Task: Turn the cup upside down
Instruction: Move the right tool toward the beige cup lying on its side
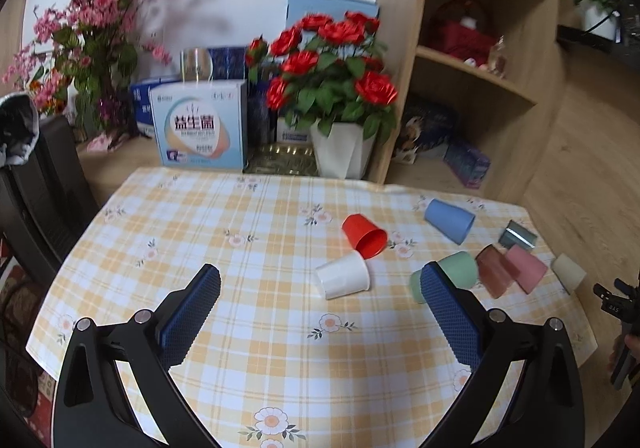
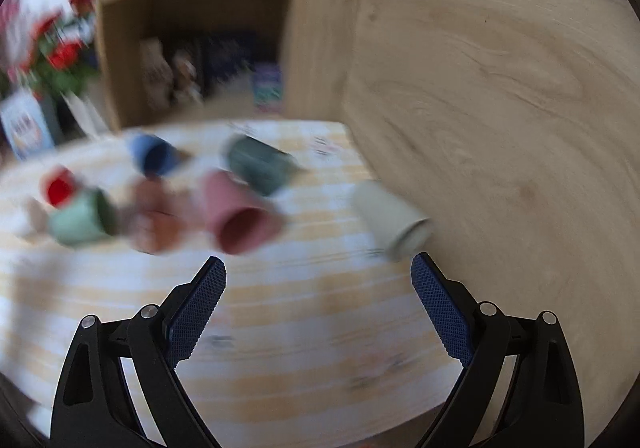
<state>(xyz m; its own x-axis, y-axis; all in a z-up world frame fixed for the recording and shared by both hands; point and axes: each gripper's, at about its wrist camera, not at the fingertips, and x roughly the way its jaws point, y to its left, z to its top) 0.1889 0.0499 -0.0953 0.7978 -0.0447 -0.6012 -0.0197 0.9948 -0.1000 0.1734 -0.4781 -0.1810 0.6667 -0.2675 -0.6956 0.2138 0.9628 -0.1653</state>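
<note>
Task not started: all cups on surface (image 1: 240, 348) lie on side. Left claw (image 1: 320, 280) and right claw (image 2: 318, 268) spread, empty.

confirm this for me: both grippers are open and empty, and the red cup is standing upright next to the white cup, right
Not quite. The red cup lies on its side, mouth facing the camera, touching the white cup; the left wrist view shows it. Both the left gripper and right gripper are open and empty.

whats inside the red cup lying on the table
The red cup lies on its side with its mouth toward the camera. Only its bare red inner wall shows and nothing is visible in it. The deepest part near the base is shadowed and cannot be checked.
</note>
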